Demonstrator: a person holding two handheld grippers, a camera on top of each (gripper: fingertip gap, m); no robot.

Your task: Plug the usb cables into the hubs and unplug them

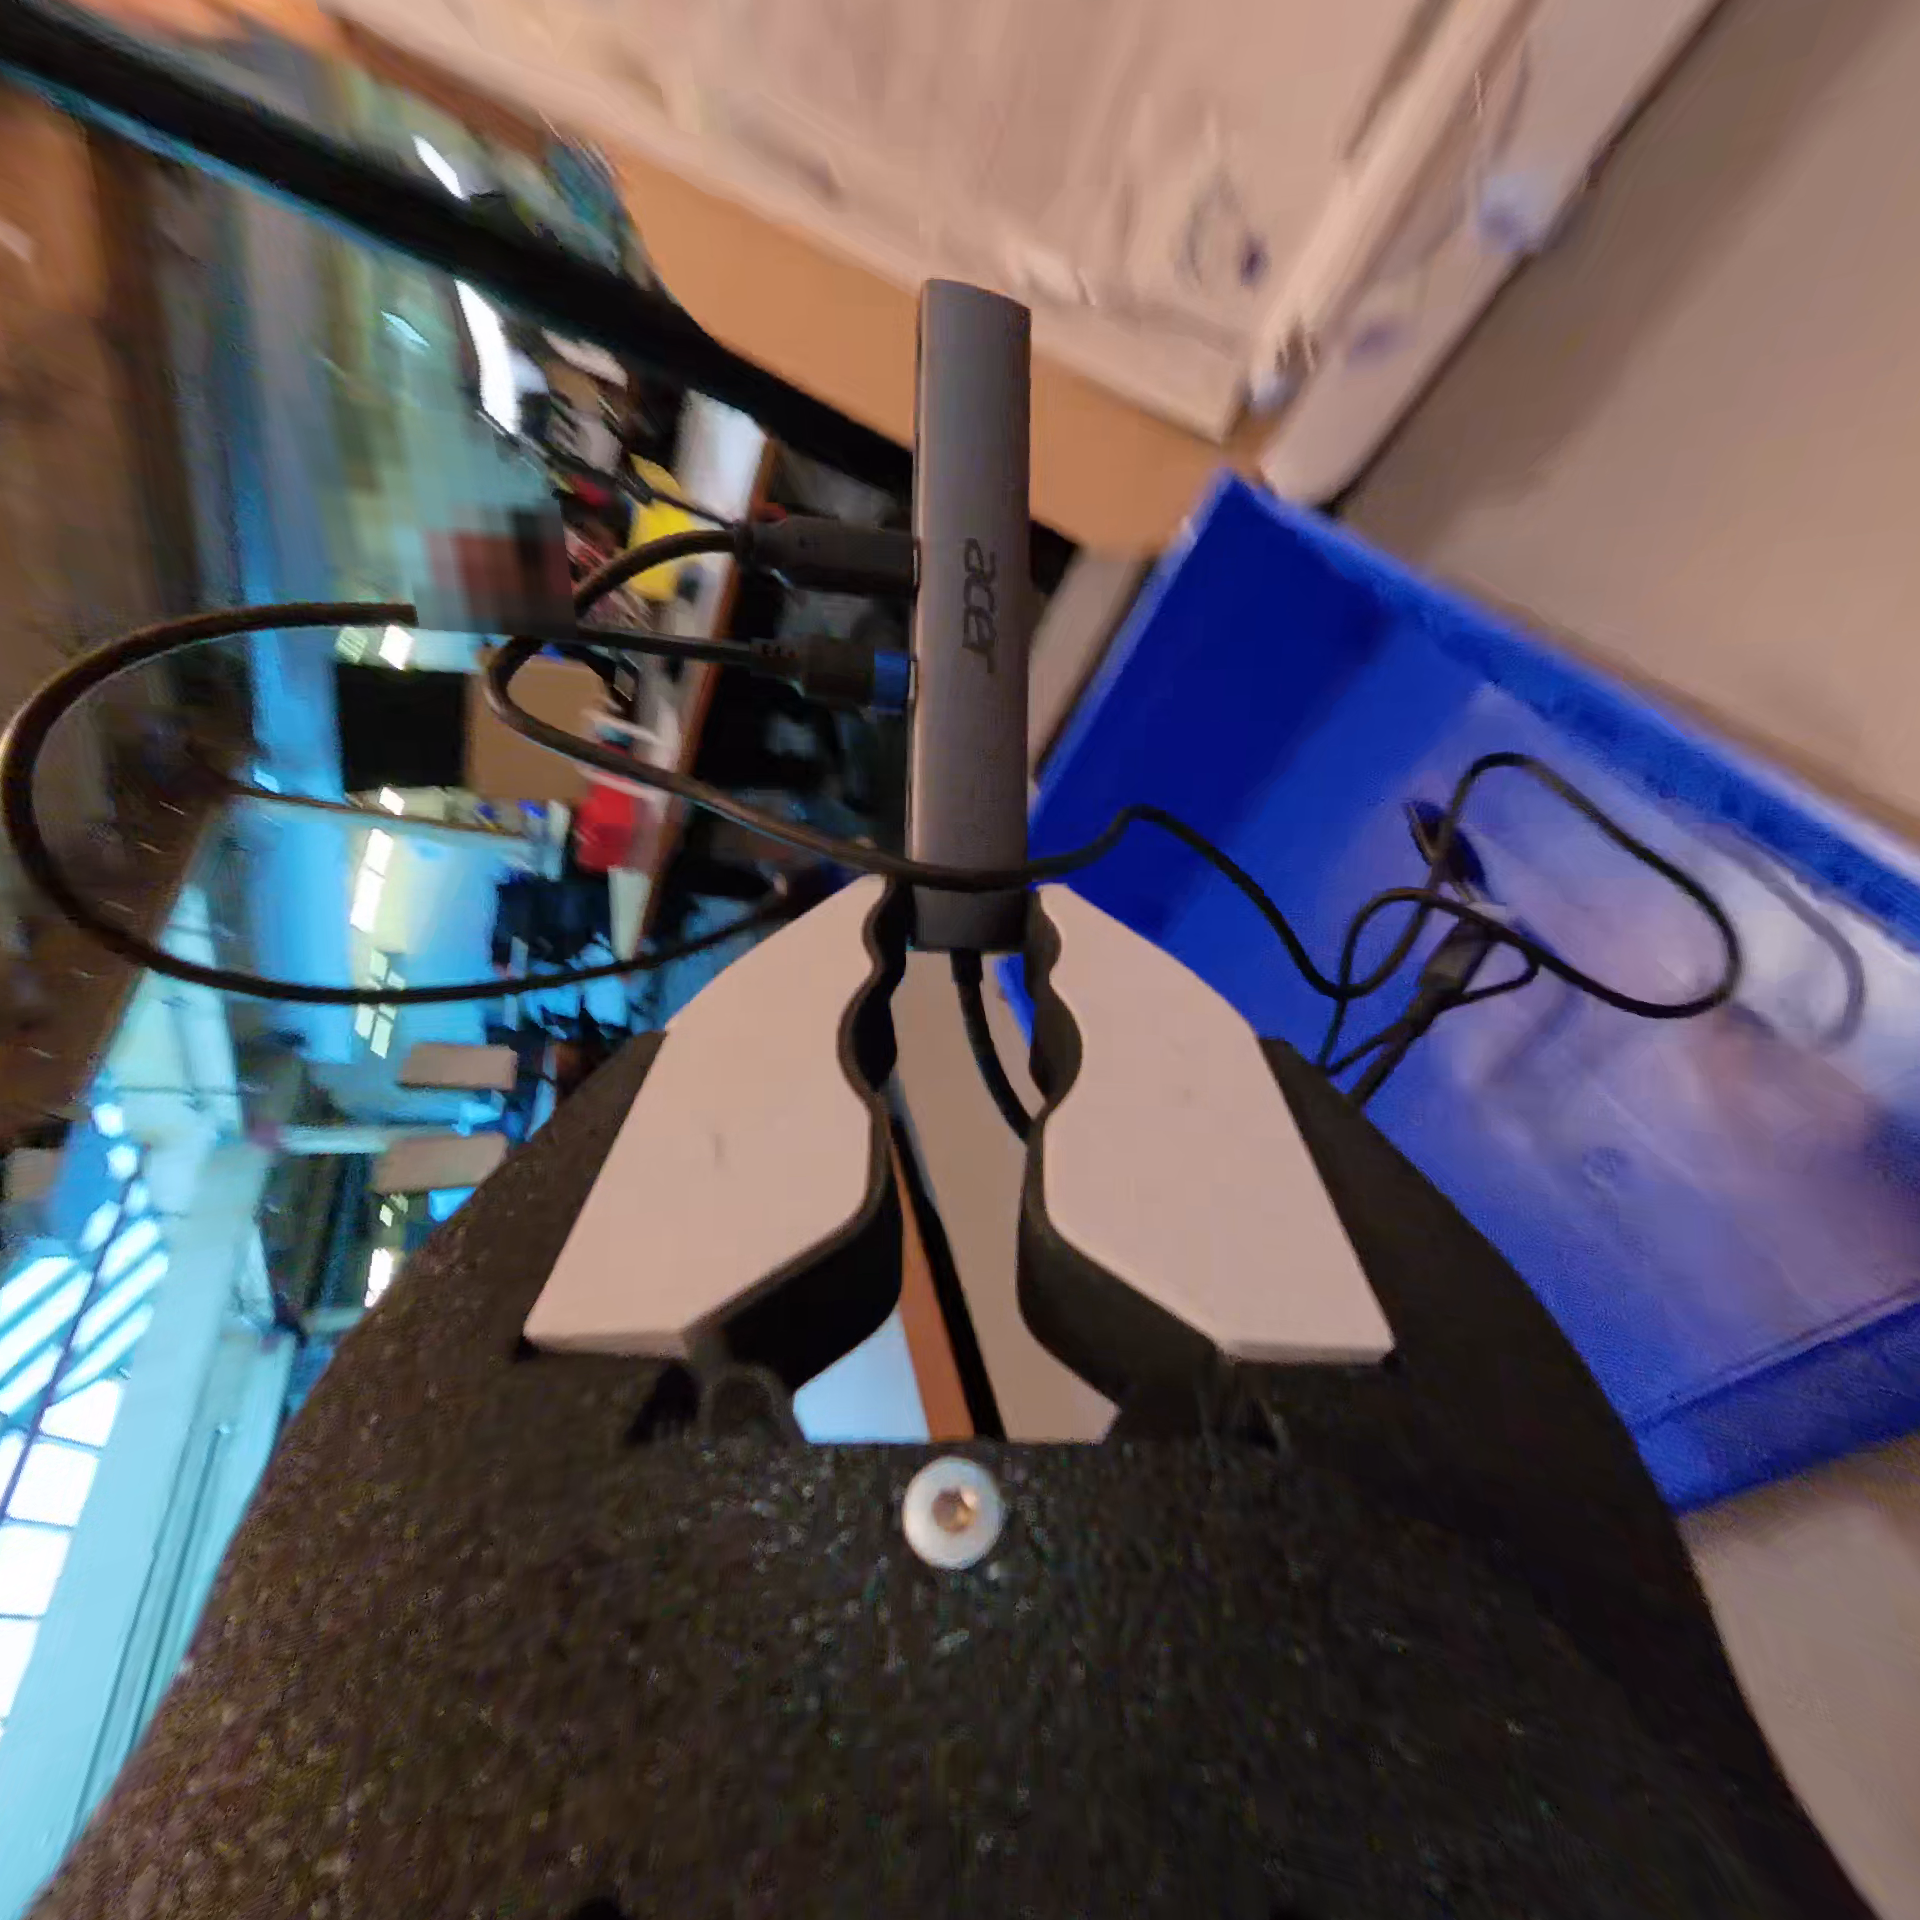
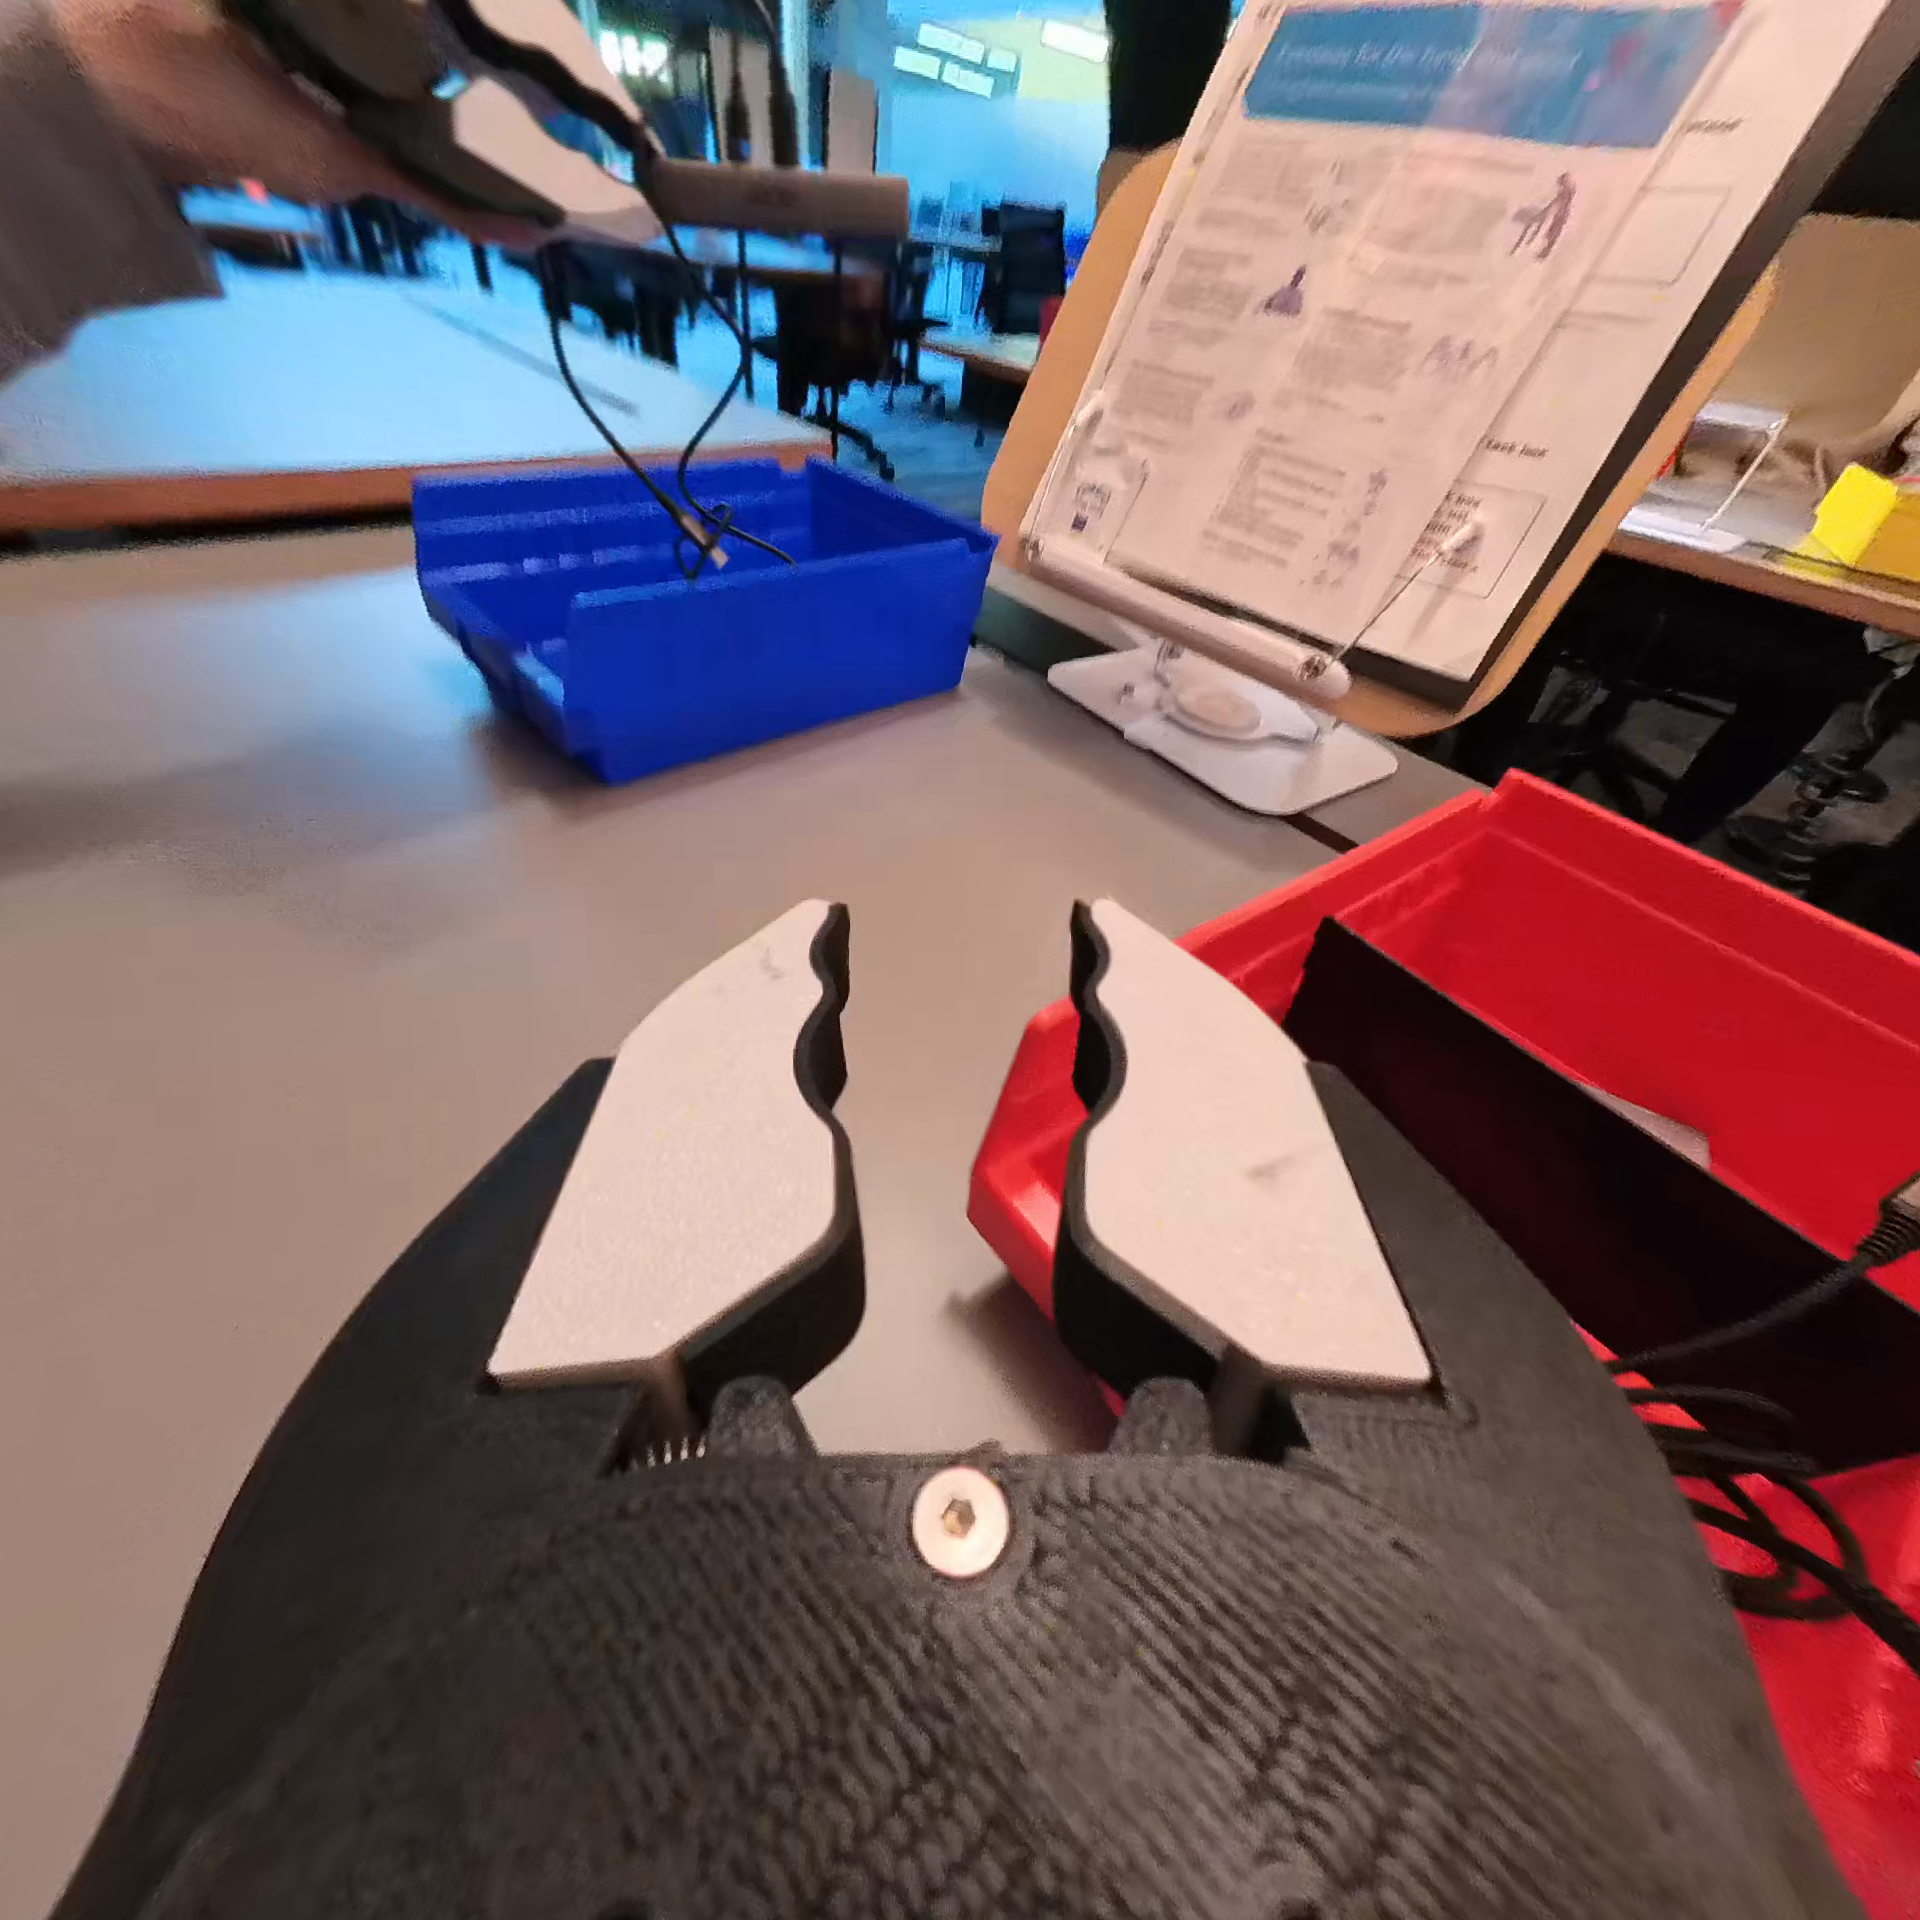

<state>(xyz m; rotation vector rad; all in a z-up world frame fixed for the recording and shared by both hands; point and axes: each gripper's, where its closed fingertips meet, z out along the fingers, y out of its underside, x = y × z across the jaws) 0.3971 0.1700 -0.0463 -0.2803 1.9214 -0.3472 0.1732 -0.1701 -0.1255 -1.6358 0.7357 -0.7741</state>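
My left gripper (image 1: 964, 925) is shut on the near end of a grey USB hub (image 1: 968, 623) and holds it in the air, pointing away from me. Two black USB plugs (image 1: 842, 613) sit in ports on its left side. Their thin black cables (image 1: 1195, 842) loop down into a blue bin (image 1: 1351, 727). In the right wrist view the left gripper (image 2: 644, 156) and the hub (image 2: 790, 203) show at the top left, above the blue bin (image 2: 727, 644). My right gripper (image 2: 958, 935) is open and empty, low over the grey table (image 2: 416, 883), beside a red bin (image 2: 1558, 966).
A document stand (image 2: 1403, 343) with a printed sheet stands at the back right of the table. The red bin has a black divider (image 2: 1507, 1101) and black cables (image 2: 1766, 1455) at its near end. More tables and chairs stand in the background.
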